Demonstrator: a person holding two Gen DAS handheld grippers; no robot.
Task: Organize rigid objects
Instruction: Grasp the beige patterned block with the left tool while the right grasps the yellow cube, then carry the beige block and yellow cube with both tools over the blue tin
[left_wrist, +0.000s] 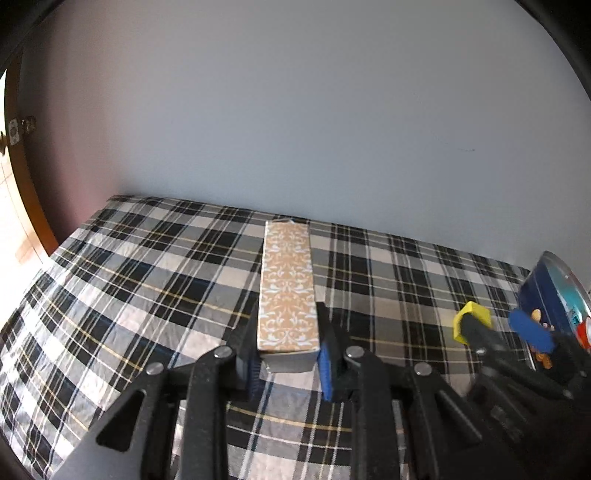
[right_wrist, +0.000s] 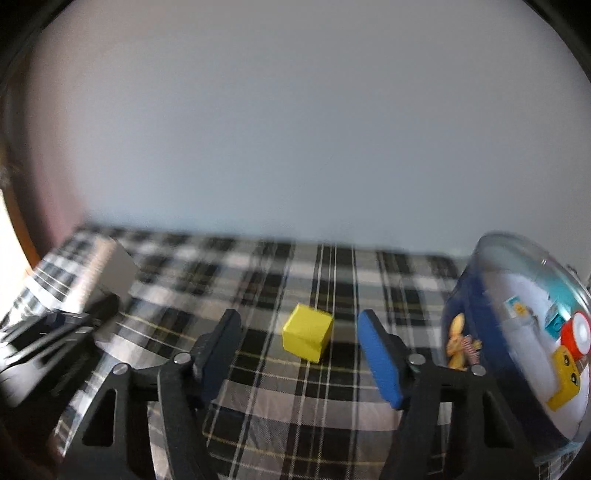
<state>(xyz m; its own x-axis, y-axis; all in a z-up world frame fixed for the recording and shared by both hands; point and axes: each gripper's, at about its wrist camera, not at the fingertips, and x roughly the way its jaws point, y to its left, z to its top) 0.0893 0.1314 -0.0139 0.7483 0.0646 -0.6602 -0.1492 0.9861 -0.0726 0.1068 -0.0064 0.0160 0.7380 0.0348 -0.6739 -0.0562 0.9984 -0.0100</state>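
A long beige box with a white floral pattern (left_wrist: 287, 288) lies lengthwise on the plaid cloth, and my left gripper (left_wrist: 287, 343) is shut on its near end, one pad against each long side. In the right wrist view that box (right_wrist: 110, 269) and the left gripper (right_wrist: 74, 321) show blurred at far left. A small yellow cube (right_wrist: 308, 338) rests on the cloth between the tips of my right gripper (right_wrist: 299, 332); the jaws stand open with gaps on both sides. In the left wrist view the cube (left_wrist: 474, 317) sits by the right gripper (left_wrist: 502, 328).
A round blue tin with toy pictures (right_wrist: 517, 332) stands close to the right finger; it also shows in the left wrist view as the blue tin (left_wrist: 554, 291). The plaid-covered table (left_wrist: 129, 295) ends at a pale wall (left_wrist: 295, 129). A wooden door edge (left_wrist: 26, 192) is at far left.
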